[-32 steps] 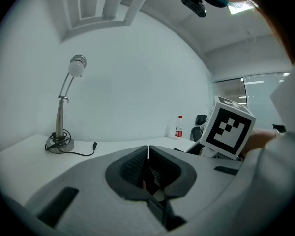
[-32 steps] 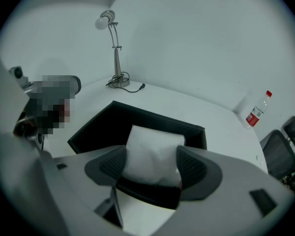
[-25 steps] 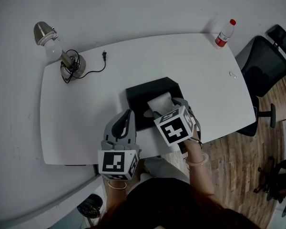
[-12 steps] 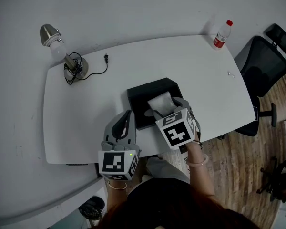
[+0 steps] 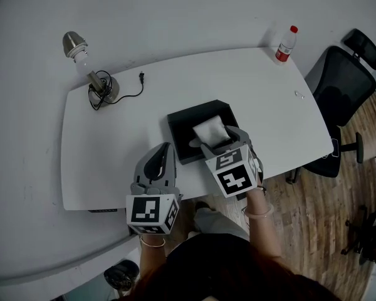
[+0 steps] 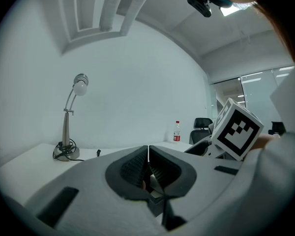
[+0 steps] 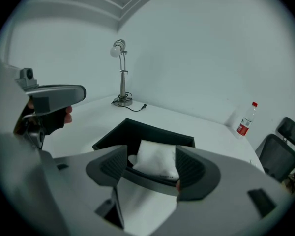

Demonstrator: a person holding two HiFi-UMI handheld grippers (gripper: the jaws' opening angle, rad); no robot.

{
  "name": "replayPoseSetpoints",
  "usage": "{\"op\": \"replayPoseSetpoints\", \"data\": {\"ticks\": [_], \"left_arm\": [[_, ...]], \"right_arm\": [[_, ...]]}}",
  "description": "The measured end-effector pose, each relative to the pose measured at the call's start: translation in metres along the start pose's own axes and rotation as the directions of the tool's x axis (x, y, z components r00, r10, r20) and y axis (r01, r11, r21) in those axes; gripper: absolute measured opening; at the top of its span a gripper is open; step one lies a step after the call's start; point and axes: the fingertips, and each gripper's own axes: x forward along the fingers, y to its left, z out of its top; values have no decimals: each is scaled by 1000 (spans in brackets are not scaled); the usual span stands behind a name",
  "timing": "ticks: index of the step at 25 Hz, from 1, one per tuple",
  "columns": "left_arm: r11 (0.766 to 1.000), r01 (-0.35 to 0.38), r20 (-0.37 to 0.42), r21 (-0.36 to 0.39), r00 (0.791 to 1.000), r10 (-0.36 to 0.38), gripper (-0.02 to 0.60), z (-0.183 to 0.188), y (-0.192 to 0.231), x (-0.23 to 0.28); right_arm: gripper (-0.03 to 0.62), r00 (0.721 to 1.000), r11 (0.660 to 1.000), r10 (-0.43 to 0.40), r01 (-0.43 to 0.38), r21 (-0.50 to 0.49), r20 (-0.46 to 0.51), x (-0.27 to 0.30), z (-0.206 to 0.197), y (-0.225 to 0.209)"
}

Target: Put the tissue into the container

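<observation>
White surface (image 5: 113, 143), black container (image 5: 183, 137) in the middle, and the tissue (image 5: 210, 130) looks to be sitting inside it. Our right claw (image 7: 150, 157) is spread wide around it, not pinching. Left claw (image 6: 148, 156) is closed on nothing. We'd back straight out so no jaw drags it.

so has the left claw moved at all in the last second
no, not noticeably: the left claw sits just as close to the black box's near left corner as before
</observation>
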Motion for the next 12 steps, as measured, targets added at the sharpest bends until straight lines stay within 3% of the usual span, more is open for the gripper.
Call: {"op": "replayPoseSetpoints", "data": {"ticks": [3, 9, 12], "left_arm": [[1000, 2, 5, 1, 1000, -2, 29, 2, -3, -9], [1000, -3, 15, 11, 1000, 3, 29, 7, -9, -26], [1000, -5, 19, 13, 1000, 5, 28, 7, -14, -37]], "right_arm": [[237, 999, 999, -43, 43, -6, 31, -11, 1, 0], [216, 995, 998, -65, 66, -4, 72, -34, 1, 7], [171, 990, 996, -88, 89, -6, 110, -49, 2, 13]]}}
